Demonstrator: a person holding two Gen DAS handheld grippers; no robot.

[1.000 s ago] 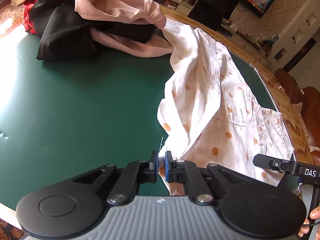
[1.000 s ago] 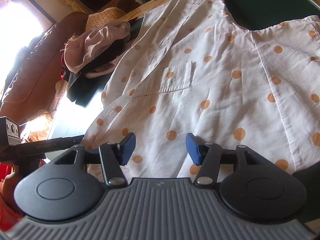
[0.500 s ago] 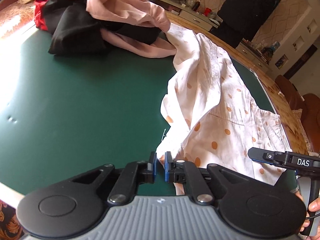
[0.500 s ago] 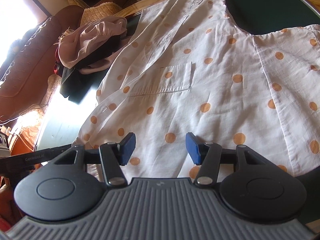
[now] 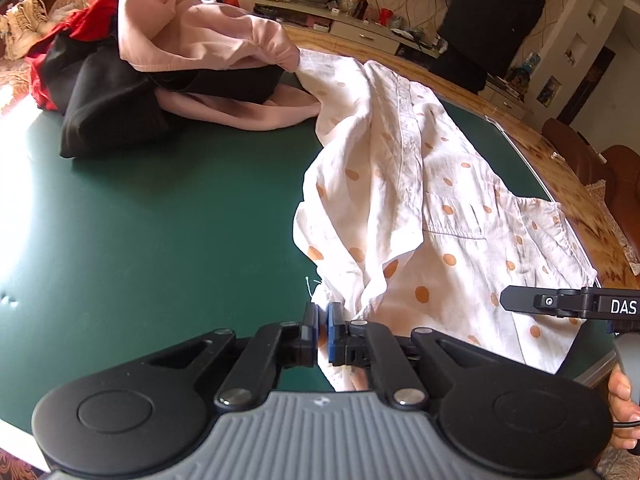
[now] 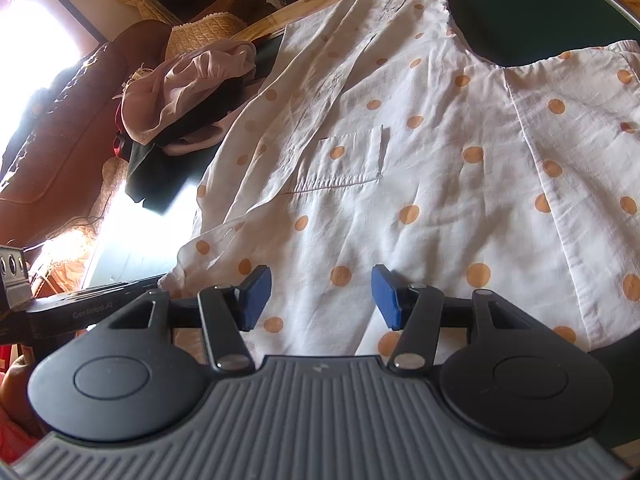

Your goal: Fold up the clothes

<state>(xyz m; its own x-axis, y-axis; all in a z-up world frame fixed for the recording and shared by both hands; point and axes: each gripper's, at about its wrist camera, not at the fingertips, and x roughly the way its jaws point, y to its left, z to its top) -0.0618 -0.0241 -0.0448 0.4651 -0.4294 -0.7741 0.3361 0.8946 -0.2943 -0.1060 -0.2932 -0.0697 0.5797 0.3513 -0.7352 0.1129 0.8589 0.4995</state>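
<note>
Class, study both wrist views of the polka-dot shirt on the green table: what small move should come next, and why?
Probably the right gripper should drop and pinch the hem beneath it. Its jaws stand open over the polka-dot shirt, gripping nothing, while the left gripper is already shut on the shirt's bunched near corner. With both hem points held, the shirt could be pulled flat on the green table for folding.

My right gripper (image 6: 320,294) hangs over the polka-dot shirt (image 6: 420,152), blue pads (image 6: 256,292) wide apart, nothing between them. The shirt's chest pocket (image 6: 348,160) lies just beyond my fingertips. Left of the shirt sits a heap of pink and black clothes (image 6: 180,108) on the green table (image 6: 540,12).
</note>
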